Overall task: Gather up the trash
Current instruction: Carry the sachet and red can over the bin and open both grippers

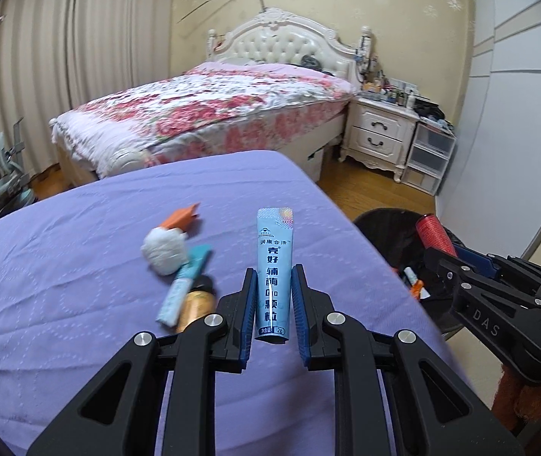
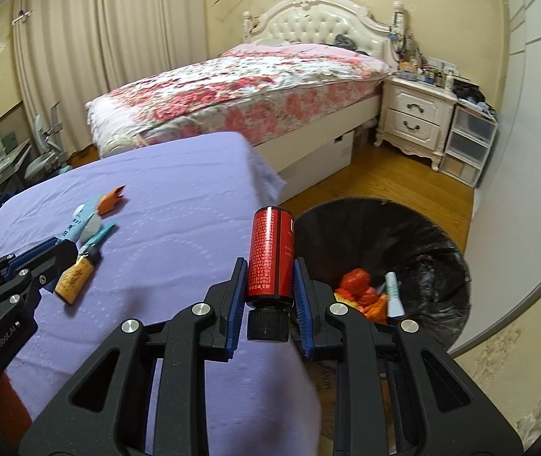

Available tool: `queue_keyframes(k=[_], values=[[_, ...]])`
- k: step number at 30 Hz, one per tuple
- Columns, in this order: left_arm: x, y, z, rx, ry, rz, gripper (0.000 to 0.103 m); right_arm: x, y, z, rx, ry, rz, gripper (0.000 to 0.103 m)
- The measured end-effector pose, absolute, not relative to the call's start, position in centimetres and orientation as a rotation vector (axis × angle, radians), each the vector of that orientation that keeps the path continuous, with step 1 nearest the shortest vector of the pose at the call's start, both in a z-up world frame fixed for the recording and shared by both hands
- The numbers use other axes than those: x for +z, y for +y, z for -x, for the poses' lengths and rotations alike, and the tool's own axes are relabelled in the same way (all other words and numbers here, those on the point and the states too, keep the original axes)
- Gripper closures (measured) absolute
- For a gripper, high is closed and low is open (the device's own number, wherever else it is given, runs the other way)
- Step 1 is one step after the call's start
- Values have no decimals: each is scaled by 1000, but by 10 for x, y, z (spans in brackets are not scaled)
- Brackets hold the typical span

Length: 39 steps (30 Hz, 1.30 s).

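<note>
My left gripper (image 1: 272, 275) is shut on a light blue sachet (image 1: 273, 262) with Chinese print, held upright above the purple-covered table (image 1: 80, 304). My right gripper (image 2: 269, 269) is shut on a red bottle (image 2: 271, 254) with a black cap, held beside the table's right edge, next to the black-lined bin (image 2: 434, 250). The bin holds orange wrappers (image 2: 358, 285) and a white tube (image 2: 393, 292). On the table lie a white paper ball (image 1: 164, 252), an orange scrap (image 1: 185, 217), a teal sachet (image 1: 183, 288) and a small amber bottle (image 1: 194, 304).
A bed with a floral cover (image 1: 213, 110) stands behind the table. A white nightstand (image 1: 380, 133) and plastic drawers (image 1: 430, 155) stand at the right wall. Wooden floor (image 2: 384, 178) lies between bed and bin. Curtains (image 1: 61, 68) hang at the left.
</note>
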State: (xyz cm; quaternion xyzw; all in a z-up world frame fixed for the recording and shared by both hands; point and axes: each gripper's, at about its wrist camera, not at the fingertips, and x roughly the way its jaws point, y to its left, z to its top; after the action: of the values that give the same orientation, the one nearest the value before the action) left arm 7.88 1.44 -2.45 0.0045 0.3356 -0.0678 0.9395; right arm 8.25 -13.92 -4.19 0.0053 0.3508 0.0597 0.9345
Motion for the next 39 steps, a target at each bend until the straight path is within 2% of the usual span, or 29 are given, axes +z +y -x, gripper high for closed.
queue_keyframes(k=[15, 39], values=[[-43, -69, -132, -233, 713, -102, 83, -53, -212, -112, -27, 709, -74, 79], [-61, -118, -175, -243, 763, -149, 83, -68, -249, -137, -110, 739, -124, 79]])
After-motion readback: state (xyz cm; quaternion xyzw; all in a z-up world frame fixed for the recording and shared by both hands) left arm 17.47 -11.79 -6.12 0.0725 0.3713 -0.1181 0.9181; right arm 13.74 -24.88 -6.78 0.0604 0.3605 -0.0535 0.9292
